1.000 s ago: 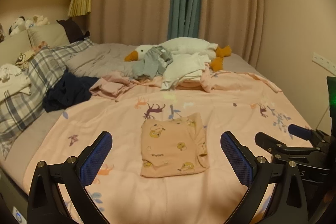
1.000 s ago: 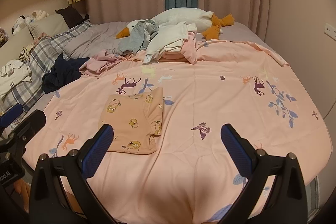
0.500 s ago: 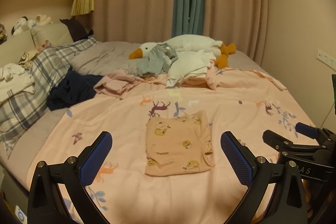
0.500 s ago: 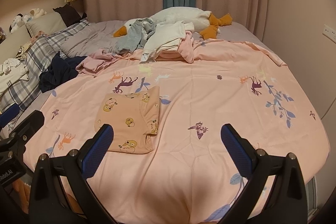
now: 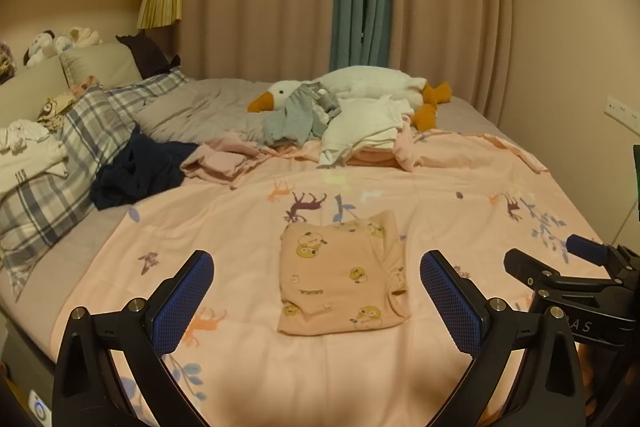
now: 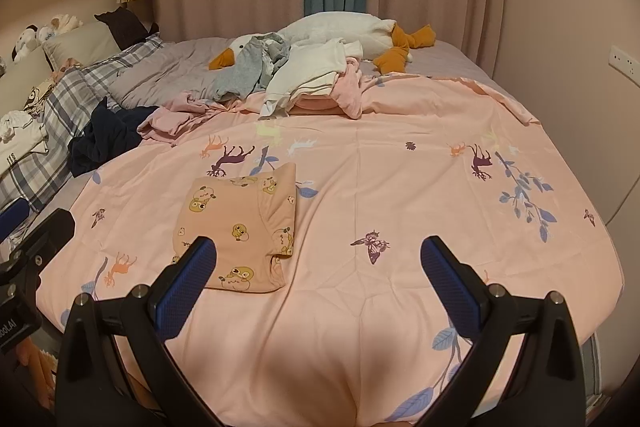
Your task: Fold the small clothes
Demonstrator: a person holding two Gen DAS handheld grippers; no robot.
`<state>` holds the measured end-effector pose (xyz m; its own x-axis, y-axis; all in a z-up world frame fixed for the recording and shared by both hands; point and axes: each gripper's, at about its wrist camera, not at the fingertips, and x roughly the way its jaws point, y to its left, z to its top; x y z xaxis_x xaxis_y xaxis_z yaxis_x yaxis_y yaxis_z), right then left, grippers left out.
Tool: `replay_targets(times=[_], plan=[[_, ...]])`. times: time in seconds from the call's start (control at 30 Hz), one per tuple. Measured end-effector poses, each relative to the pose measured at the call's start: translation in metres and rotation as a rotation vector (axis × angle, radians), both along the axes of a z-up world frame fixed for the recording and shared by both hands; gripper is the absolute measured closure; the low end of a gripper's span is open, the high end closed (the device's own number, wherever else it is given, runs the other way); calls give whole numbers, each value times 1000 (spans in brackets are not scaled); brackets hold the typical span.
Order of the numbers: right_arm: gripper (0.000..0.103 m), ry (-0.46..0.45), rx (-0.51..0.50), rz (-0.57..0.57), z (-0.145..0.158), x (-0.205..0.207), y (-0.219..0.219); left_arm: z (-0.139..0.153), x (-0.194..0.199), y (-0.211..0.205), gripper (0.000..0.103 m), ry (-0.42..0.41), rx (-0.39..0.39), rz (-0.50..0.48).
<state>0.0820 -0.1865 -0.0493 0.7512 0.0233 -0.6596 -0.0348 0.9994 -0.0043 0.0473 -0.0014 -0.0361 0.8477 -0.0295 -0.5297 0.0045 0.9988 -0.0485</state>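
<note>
The folded peach garment (image 5: pixel 342 277) with its yellow cartoon prints lies flat on the pink animal-print sheet (image 5: pixel 460 203), a neat rectangle toward the near side of the bed. I hold my left gripper (image 5: pixel 316 293) above the bed's near edge with its blue-padded fingers (image 5: pixel 182 301) spread wide and nothing between them; the garment sits just ahead of the gap. My right gripper (image 6: pixel 318 287) hangs released too, fingers apart, with its left pad overlapping the garment's near corner in view, though I cannot tell whether it touches. From the left wrist view, the right gripper's black frame shows off to the right, over the sheet's edge.

No container shows anywhere. Bare sheet runs wide to the right of the garment as far as the bed's right edge. Farther back, well apart from the garment, lies a heap of unfolded clothes (image 5: pixel 360 131) against a plush goose (image 5: pixel 372 87), with a dark navy piece (image 5: pixel 136 171) beside the plaid pillow (image 5: pixel 60 163).
</note>
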Motion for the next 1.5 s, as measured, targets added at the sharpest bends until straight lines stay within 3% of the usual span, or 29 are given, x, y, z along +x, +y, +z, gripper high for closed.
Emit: replay_targets(times=[1.3,1.5], plan=[[1,7,-38,-13,-2,5,-2,-6,4,0,1,20,49,-7],[1,2,-44,-6,-2,6,-1,-8,5,3,1,18,28,-3]])
